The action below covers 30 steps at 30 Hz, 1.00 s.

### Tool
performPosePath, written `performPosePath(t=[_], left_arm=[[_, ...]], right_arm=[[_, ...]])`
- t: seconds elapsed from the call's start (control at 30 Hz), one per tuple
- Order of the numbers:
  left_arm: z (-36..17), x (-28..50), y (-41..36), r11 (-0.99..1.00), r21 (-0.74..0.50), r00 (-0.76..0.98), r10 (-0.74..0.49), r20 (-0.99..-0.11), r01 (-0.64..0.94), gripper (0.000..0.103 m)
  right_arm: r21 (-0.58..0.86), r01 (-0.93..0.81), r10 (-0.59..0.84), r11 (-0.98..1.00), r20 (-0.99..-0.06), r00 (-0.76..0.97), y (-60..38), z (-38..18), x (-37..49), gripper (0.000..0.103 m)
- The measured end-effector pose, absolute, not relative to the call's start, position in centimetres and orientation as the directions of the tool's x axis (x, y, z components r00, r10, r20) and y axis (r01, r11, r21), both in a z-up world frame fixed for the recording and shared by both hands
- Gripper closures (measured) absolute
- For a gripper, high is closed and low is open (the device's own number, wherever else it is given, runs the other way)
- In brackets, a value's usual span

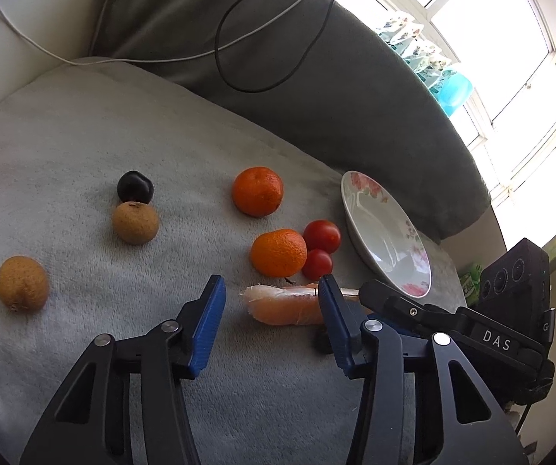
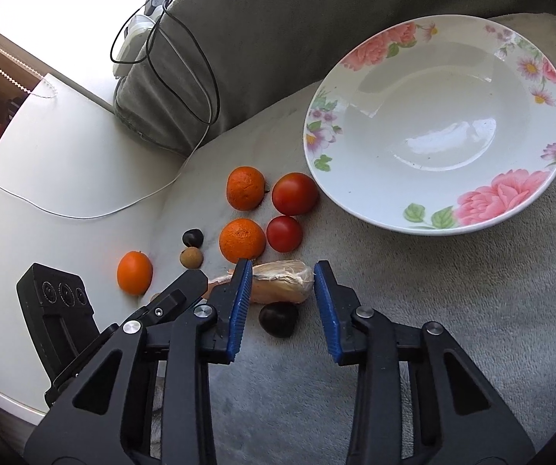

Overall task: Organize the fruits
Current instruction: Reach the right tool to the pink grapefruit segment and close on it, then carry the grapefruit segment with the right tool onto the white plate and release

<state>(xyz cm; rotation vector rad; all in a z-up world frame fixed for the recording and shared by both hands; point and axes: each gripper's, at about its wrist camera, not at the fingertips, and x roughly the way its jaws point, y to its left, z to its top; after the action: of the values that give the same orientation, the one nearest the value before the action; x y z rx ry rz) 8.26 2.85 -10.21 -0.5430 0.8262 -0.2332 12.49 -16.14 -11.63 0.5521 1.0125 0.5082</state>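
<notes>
The left tool [image 1: 272,302] stands part open, nothing pressed between its blue pads [image 1: 210,321]; a peeled pink citrus segment [image 1: 282,308] lies just beyond its tips on the grey blanket [image 1: 84,147], toward 1 o'clock. The right tool [image 2: 280,290] is likewise part open and empty, with a dark plum [image 2: 278,319] lying in its gap and the segment just past its tips. At 12 o'clock in the right wrist view sit two mandarins [image 2: 242,240] and two tomatoes [image 2: 285,233]; the flowered bowl [image 2: 510,197], empty, rests at 1 o'clock. In the left wrist view, two brown fruits [image 1: 135,222] and another plum [image 1: 135,187] lie at 10 o'clock.
</notes>
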Motion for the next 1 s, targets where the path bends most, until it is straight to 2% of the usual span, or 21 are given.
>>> performPosePath(t=[0.17, 1.0], left_arm=[[-10.1, 8.4, 2.5, 0.847, -0.532, 0.656, -0.406, -0.636, 0.008, 0.068], [-7.8, 8.7, 0.0, 0.874, -0.481, 0.687, -0.389, -0.614, 0.065, 0.070]], right_arm=[[0.642, -0.141, 0.629, 0.754, -0.642, 0.438, -16.2, -11.7, 12.4, 0.068], [0.619, -0.170, 0.608, 0.766, -0.613, 0.504, -18.3, -9.1, 11.8, 0.069]])
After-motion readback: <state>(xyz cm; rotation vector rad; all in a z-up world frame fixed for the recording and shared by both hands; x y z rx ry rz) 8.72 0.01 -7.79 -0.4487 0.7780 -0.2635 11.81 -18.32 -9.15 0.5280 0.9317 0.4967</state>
